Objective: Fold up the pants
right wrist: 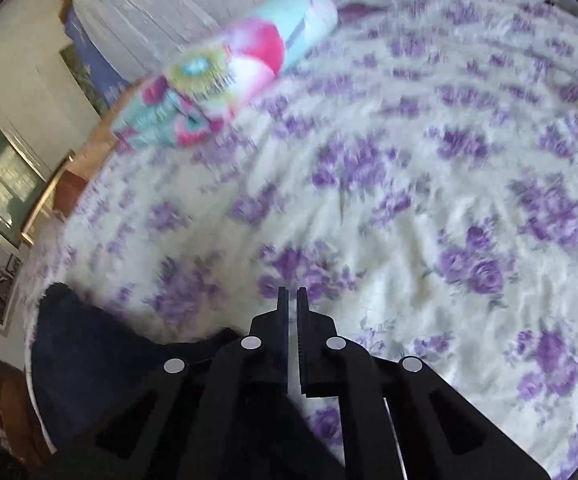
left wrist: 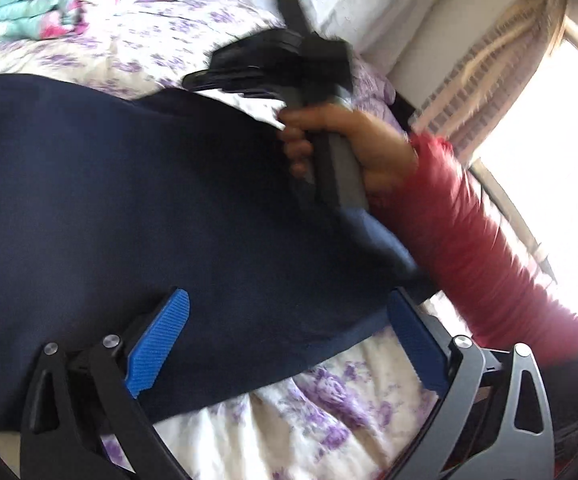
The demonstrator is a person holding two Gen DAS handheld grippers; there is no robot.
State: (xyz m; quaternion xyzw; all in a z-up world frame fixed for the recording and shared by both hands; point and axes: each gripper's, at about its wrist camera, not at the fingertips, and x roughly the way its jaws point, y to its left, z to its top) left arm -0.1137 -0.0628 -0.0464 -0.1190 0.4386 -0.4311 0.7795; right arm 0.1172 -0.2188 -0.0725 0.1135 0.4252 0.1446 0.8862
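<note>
Left claw [left wrist: 289, 344]: blue pads spread wide astride the near edge of the pants [left wrist: 137, 200], gripping nothing, seemingly poised to pin or pinch it. Right claw [right wrist: 293, 300]: closed, empty, over the floral bed [right wrist: 449, 160]. Pants: navy, smooth, lying flat on the bed; fold stage unclear through blur.

One pair of navy pants [left wrist: 137, 184], two grippers [left wrist: 285, 340] [right wrist: 293, 300], one hand [left wrist: 345, 140], one red sleeve [left wrist: 489, 256], one bright floral pillow [right wrist: 217, 80], one bed [right wrist: 429, 200].
</note>
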